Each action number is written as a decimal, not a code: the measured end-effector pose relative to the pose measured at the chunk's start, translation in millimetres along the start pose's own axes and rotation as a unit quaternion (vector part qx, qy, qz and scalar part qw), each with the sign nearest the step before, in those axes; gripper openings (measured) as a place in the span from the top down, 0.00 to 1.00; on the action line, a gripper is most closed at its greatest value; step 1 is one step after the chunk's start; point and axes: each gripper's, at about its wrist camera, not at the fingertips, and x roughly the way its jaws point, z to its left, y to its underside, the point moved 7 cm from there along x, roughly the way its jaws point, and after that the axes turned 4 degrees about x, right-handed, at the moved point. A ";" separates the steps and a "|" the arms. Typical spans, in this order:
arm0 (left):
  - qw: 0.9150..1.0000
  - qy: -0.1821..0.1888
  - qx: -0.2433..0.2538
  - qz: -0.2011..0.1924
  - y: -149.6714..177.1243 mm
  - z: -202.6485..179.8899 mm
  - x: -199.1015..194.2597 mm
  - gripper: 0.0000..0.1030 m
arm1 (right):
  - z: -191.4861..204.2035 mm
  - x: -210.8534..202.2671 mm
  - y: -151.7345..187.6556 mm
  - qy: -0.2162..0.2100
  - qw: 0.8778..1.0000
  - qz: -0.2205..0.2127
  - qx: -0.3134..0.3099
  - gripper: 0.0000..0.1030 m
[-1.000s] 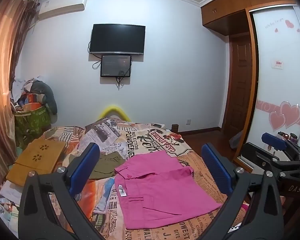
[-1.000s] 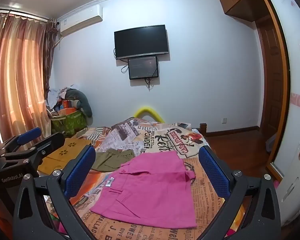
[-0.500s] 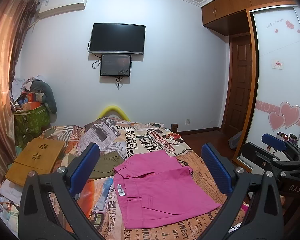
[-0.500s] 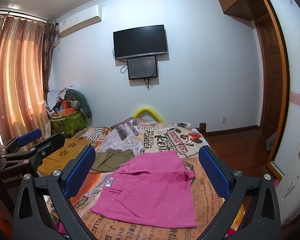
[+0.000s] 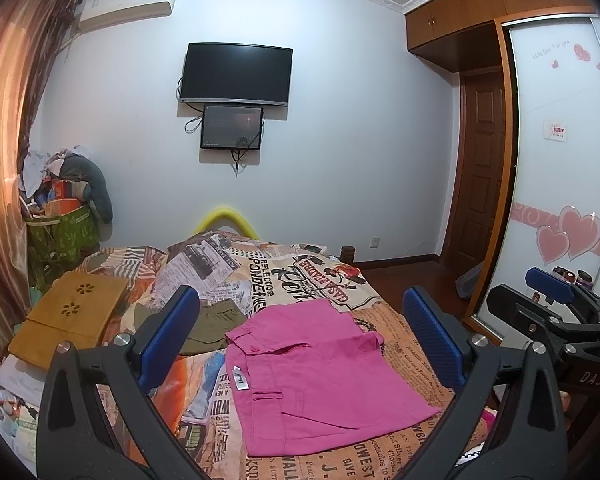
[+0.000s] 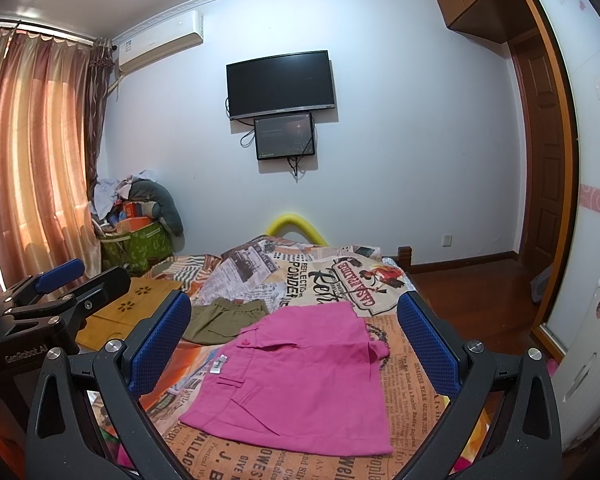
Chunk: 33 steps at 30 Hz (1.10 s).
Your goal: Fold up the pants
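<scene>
Pink pants [image 5: 316, 368] lie folded flat on newspaper-print bedspread [image 5: 284, 276], ahead of and below left gripper [image 5: 300, 340], jaws spread wide and empty, olive garment [image 5: 208, 328] beyond its left finger, right gripper [image 6: 296, 340] likewise spread, empty, above pants.

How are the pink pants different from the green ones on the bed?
The pink pants lie spread flat near the cameras; the olive-green pants sit farther back, bunched and smaller-looking. The pink pants show a white tag; the green ones show none. Both rest on the newspaper-print bedspread, untouched by either gripper.
</scene>
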 end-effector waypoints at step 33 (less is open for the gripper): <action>1.000 -0.004 -0.001 -0.002 3.4 -1.1 1.2 0.00 | -2.9 -0.2 -1.2 0.001 1.000 0.001 0.003 0.00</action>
